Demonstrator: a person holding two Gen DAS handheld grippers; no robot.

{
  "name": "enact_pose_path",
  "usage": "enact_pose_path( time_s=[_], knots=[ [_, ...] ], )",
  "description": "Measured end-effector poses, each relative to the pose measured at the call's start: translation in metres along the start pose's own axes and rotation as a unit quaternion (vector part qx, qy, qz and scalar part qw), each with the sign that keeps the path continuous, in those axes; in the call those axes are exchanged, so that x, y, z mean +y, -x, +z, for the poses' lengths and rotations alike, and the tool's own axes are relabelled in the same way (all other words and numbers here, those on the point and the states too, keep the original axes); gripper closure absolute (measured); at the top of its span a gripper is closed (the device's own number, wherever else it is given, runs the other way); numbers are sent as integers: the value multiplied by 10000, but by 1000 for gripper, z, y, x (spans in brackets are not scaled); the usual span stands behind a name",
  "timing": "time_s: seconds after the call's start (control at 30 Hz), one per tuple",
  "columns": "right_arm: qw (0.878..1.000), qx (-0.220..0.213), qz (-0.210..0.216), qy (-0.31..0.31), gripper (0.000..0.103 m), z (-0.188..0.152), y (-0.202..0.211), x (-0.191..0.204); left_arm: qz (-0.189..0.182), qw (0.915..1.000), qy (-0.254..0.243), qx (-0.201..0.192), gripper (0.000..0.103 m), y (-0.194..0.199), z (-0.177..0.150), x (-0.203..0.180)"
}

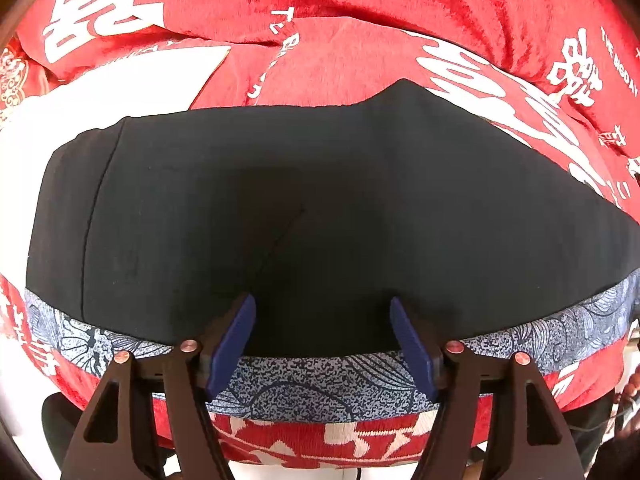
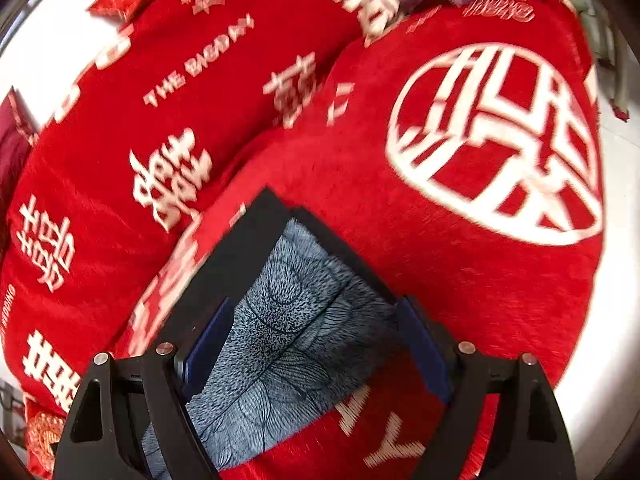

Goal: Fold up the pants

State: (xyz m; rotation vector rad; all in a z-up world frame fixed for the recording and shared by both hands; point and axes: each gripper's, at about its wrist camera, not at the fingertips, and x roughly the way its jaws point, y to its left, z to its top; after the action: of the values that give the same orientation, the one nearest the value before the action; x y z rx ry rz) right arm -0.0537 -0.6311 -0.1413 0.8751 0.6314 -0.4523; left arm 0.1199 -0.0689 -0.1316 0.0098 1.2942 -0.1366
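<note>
Pants (image 1: 320,208) lie flat on the red blanket (image 1: 340,40). Left gripper (image 1: 323,320) and right gripper (image 2: 312,324) both spread, holding nothing. Pinch the patterned waistband (image 1: 304,384) edge, both layers, before folding.

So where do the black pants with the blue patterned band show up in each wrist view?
Left wrist: the pants fill the middle, with the blue patterned band along the near edge, between the open left tool.
Right wrist: pants at lower centre, band between the open right tool.
Shared landmark: the red blanket with white characters.
</note>
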Motion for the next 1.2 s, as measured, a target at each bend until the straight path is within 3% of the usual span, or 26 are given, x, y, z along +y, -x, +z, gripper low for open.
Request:
enact_pose_path(
  time_s=[0.1,0.27,0.33,0.43,0.5,0.57,0.63,0.73,0.9,0.97,1.0,1.13,1.2],
  knots=[
    [9999,43,100,86,16,1,-14,8,164,9997,155,35,14,-3,1,5],
    [9998,-40,-77,181,16,9,-25,12,102,9998,166,48,13,-4,1,8],
    [9995,-208,-45,231,16,11,-13,14,123,9998,181,25,13,-4,0,7],
    [9989,-204,-273,315,16,6,6,14,129,9997,184,-6,13,-5,0,8],
    [9973,-460,-490,285,16,-4,26,11,116,9998,183,-9,13,-4,-1,8],
    [9969,-679,-350,183,16,-14,40,8,111,9998,167,-6,13,-5,0,8],
    [9984,-478,71,284,16,-19,36,12,111,9998,179,2,13,-5,0,8],
    [9981,-149,294,527,16,-22,16,24,114,9998,186,-18,13,-4,0,8],
    [9974,320,357,530,19,-25,-28,33,117,9998,171,-14,13,-5,0,7],
    [9970,151,315,691,35,-23,-32,41,103,9998,176,-18,13,-5,0,8],
    [9963,153,336,773,52,-21,-34,45,102,9998,181,-22,13,-6,0,8],
    [9966,251,390,674,90,-9,-44,46,98,9998,178,-42,13,-6,1,8],
    [9970,294,547,472,94,-2,-42,42,83,9998,177,-42,13,-6,1,9]
  ],
)
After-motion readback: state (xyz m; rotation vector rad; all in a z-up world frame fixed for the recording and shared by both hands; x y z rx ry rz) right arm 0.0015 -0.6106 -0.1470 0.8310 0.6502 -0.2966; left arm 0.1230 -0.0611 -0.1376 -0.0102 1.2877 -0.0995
